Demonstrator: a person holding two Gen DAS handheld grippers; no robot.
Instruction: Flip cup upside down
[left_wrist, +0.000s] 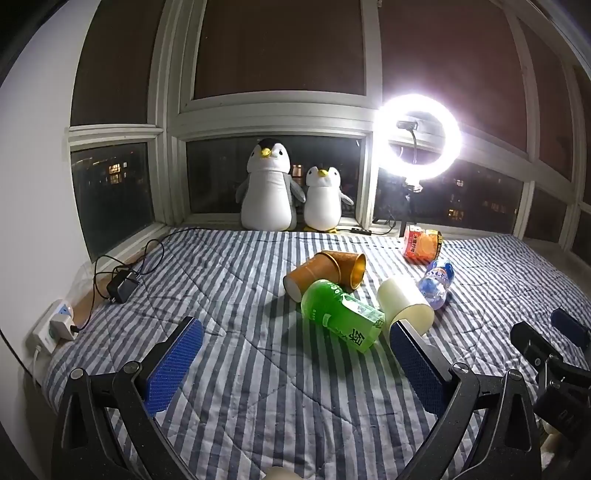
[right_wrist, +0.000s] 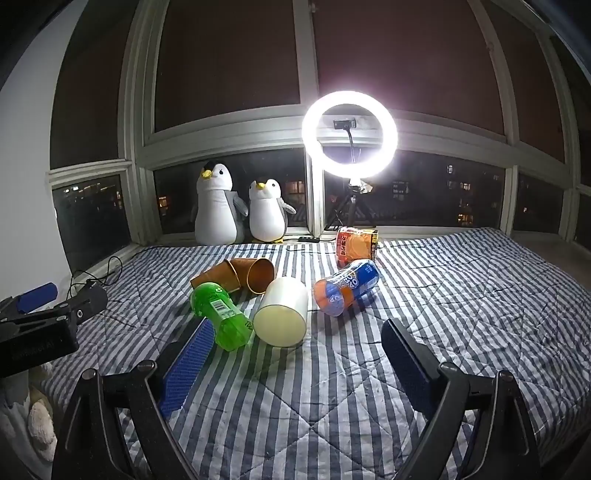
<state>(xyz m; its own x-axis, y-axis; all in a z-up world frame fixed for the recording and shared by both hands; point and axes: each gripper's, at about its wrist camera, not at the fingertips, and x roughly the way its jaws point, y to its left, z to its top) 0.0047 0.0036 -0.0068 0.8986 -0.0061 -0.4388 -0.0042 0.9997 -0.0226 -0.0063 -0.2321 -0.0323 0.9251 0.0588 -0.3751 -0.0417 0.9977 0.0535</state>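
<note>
Left hand-held gripper (left_wrist: 295, 354) low over the blue-and-white striped quilt (left_wrist: 258, 369) on the bed, blue-padded fingers (left_wrist: 175, 363) spread wide, nothing between them, aimed toward the cluster of containers. Right hand-held gripper (right_wrist: 299, 358) likewise low over the quilt, fingers (right_wrist: 190, 365) spread apart and empty, just beside the left one, which shows at the left edge of the right wrist view. Cream-white translucent plastic cup (right_wrist: 282, 312) lying on its side on the quilt, open mouth turned toward the cameras, directly ahead of the right hand-held gripper and apart from its fingers. Green plastic bottle with a barcode label (right_wrist: 223, 317) lying just left of the cup, near the right gripper's left finger. Two brown paper cups (right_wrist: 240, 277) on their sides behind, touching each other. Crumpled blue-and-orange labelled bottle (right_wrist: 345, 288) lying to the cup's right; orange snack packet (right_wrist: 356, 245) farther back. Two plush penguins (right_wrist: 240, 210) and a lit ring light (right_wrist: 350, 133) at the window.
</note>
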